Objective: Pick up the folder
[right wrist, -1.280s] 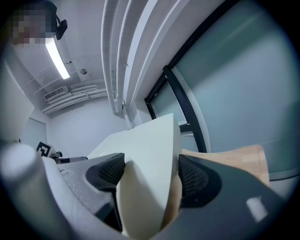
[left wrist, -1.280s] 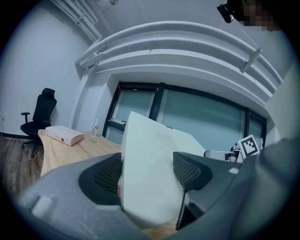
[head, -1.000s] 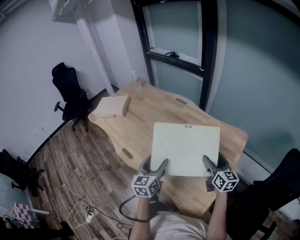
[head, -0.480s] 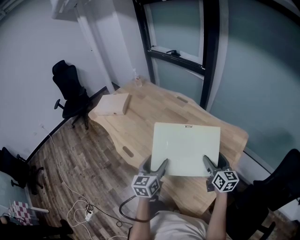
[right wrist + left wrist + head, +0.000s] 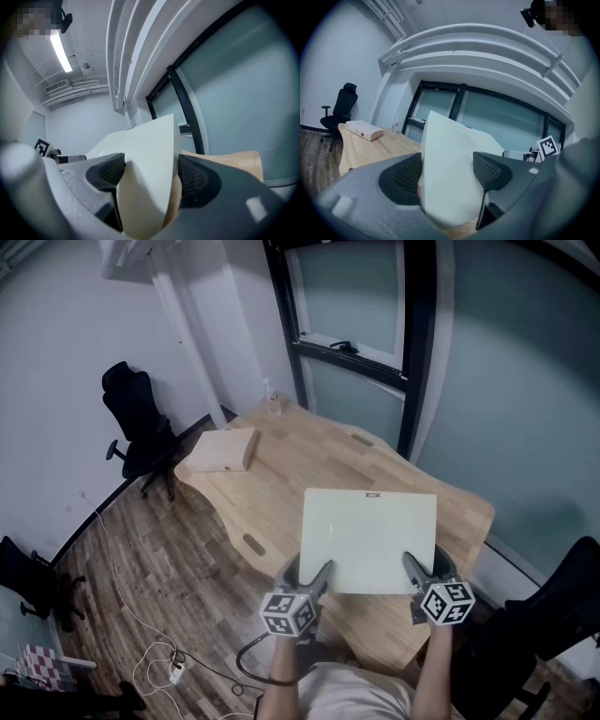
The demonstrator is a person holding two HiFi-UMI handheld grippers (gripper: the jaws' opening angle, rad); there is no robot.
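Head view: a pale green, flat rectangular folder point(image 5: 368, 538) is held over the light wooden table point(image 5: 309, 456). The left gripper point(image 5: 314, 571) and right gripper point(image 5: 424, 564) each pinch one near corner.

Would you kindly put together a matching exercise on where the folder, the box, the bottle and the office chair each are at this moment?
Things:
1. folder
2. flat box
3. small bottle
4. black office chair

Places:
A. on the wooden floor, left of the table
B. at the table's far edge, near the window
C. clamped along its near edge by the left gripper and the right gripper
D. lying on the table's left end

Pairs: 1-C, 2-D, 3-B, 4-A
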